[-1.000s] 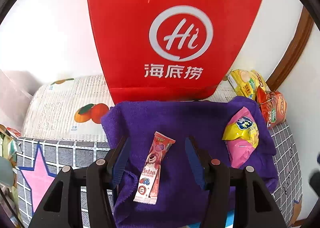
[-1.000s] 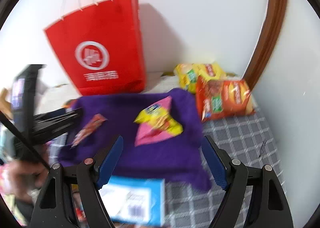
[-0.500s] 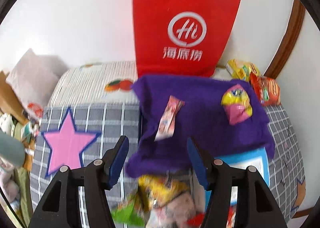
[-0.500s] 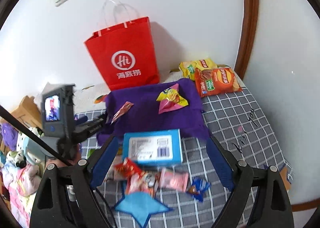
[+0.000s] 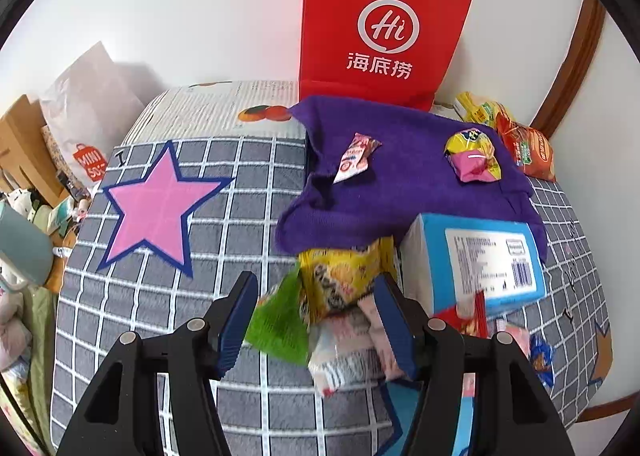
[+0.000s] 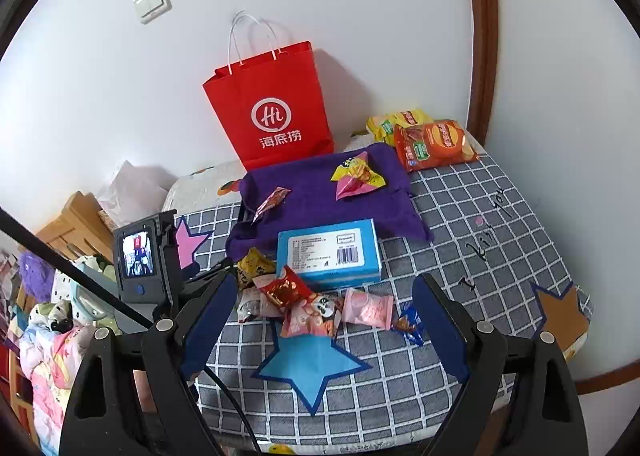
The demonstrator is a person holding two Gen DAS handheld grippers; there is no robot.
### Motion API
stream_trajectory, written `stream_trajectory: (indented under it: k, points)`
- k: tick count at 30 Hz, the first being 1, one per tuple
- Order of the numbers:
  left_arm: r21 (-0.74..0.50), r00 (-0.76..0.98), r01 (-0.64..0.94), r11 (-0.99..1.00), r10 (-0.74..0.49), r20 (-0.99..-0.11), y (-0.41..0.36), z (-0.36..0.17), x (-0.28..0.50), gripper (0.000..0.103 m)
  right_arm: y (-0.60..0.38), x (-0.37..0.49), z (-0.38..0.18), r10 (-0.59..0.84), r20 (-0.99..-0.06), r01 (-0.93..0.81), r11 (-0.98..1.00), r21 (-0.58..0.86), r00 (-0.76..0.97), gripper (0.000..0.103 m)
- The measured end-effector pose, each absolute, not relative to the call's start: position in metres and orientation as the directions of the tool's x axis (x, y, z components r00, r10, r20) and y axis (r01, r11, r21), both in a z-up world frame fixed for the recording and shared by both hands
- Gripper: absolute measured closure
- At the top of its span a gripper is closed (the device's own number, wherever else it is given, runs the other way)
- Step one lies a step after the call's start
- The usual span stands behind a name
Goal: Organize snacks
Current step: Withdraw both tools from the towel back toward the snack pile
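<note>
Snack stick (image 5: 354,157) lengthwise toward red bag (image 5: 384,23)

A pink strip sachet (image 6: 271,203) and a yellow-pink packet (image 6: 356,175) lie apart on the purple cloth (image 6: 320,203). Near it a blue box (image 6: 329,250) lies flat, small wrappers (image 6: 316,306) heaped against its near-left side. Two chip bags (image 6: 434,143) lie far right.

"Hi" and "海底捞" on the red paper bag (image 5: 384,31); "MINI" on the clear plastic bag (image 5: 86,115).
</note>
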State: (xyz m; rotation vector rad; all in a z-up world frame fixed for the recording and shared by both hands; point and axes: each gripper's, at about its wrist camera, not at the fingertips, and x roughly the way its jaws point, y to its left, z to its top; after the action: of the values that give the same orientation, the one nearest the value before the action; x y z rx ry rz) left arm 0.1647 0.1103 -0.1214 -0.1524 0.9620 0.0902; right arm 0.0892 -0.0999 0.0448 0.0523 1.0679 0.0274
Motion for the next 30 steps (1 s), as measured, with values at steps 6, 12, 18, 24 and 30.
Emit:
stream_trajectory:
  k: [6, 12, 18, 24, 30]
  points:
    - [-0.111, 0.568, -0.151, 0.982, -0.006, -0.823, 0.110, -0.126, 0.144, 0.045, -0.101, 0.068, 0.052, 0.073, -0.866, -0.011, 0.997, 0.077, 0.496, 0.014]
    - [-0.109, 0.576, -0.144, 0.984, -0.006, -0.817, 0.106, -0.124, 0.129, 0.045, -0.104, 0.048, 0.057, 0.103, -0.855, -0.021, 0.994, 0.108, 0.508, 0.014]
    - [-0.107, 0.584, -0.134, 0.985, -0.009, -0.812, 0.100, -0.120, 0.117, 0.045, -0.104, 0.027, 0.070, 0.126, -0.831, -0.043, 0.992, 0.123, 0.541, 0.014]
    - [-0.106, 0.580, -0.117, 0.988, -0.019, -0.815, 0.093, -0.119, 0.109, 0.045, -0.110, 0.015, 0.083, 0.138, -0.809, -0.044, 0.990, 0.137, 0.571, 0.014]
    - [-0.106, 0.585, -0.100, 0.989, -0.028, -0.811, 0.088, -0.115, 0.104, 0.045, -0.117, 0.004, 0.098, 0.161, -0.775, -0.044, 0.985, 0.169, 0.612, 0.014]
